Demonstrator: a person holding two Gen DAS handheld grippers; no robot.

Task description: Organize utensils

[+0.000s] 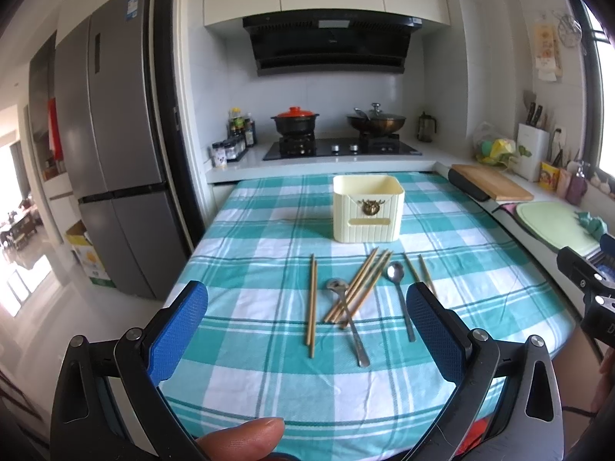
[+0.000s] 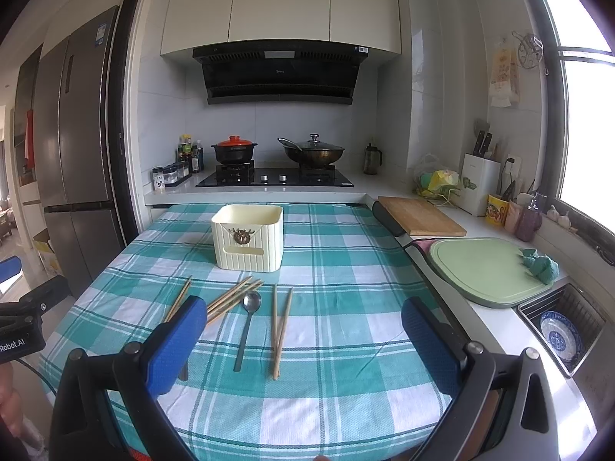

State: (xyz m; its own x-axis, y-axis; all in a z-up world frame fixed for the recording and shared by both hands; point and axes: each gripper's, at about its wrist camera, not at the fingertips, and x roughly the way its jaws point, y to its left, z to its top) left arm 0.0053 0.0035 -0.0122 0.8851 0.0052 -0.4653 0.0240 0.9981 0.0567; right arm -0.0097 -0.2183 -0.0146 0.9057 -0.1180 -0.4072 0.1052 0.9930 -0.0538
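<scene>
A cream utensil holder [image 1: 368,208] stands at the far middle of the checked table [image 1: 269,365]; it also shows in the right wrist view [image 2: 248,237]. In front of it lie several wooden chopsticks [image 1: 359,284] and two metal spoons [image 1: 348,320] [image 1: 401,299]. A chopstick pair [image 1: 312,303] lies to their left. In the right wrist view one spoon [image 2: 248,324] and a chopstick pair [image 2: 280,330] lie near the middle. My left gripper [image 1: 307,322] is open and empty above the near table. My right gripper [image 2: 303,340] is open and empty too.
A counter runs along the right with a wooden board [image 2: 421,217], a green cutting board [image 2: 484,269] and a sink rack holding a blue bowl [image 2: 559,336]. A hob with pots [image 1: 338,146] is behind the table. A fridge [image 1: 111,146] stands at the left.
</scene>
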